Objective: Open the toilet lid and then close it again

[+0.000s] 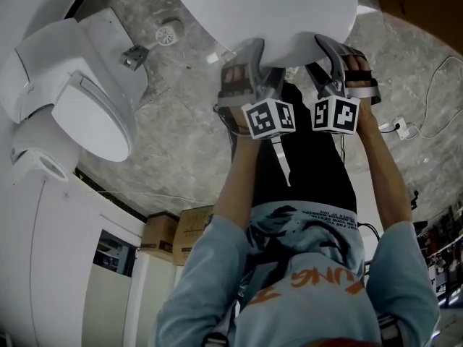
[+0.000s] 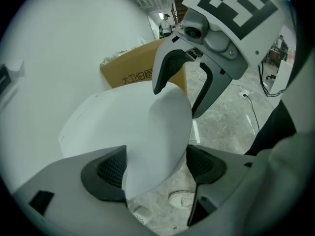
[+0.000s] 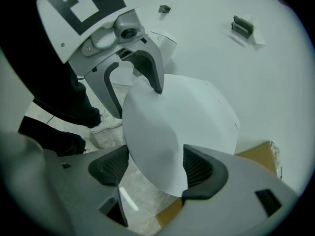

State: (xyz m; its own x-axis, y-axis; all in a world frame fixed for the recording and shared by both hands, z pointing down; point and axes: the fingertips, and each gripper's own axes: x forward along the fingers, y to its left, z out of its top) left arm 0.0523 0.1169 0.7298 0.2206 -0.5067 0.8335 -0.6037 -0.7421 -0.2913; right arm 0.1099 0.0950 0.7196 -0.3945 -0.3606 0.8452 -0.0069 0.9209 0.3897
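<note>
Head view: the toilet lid (image 1: 289, 13) is seen at the top of the frame, straight ahead of the person, with its rounded front edge held by both tools. The left gripper (image 1: 253, 56) and the right gripper (image 1: 325, 53) are set just beside each other on that edge.

In the left gripper view the jaws are closed onto the lid (image 2: 147, 127), one dark pad pressed to each face. The same is shown in the right gripper view, where the lid (image 3: 172, 132) is pinched between the pads. Stone floor (image 2: 221, 122) and a shoe (image 2: 184, 199) can be seen under the edge, so the lid is judged to be lifted clear of the bowl. How far cannot be told.

The lid is judged to be a stiff, light plastic shell, smooth and glossy and therefore apt to slip. A hold on the front rim, far from the hinge, is best suited to it, and a slow swing is called for so that it is not slammed.

Both forearms are stretched forward side by side, the left forearm (image 1: 239, 186) and the right forearm (image 1: 383, 179) roughly parallel, with the marker cubes turned toward the camera.
</note>
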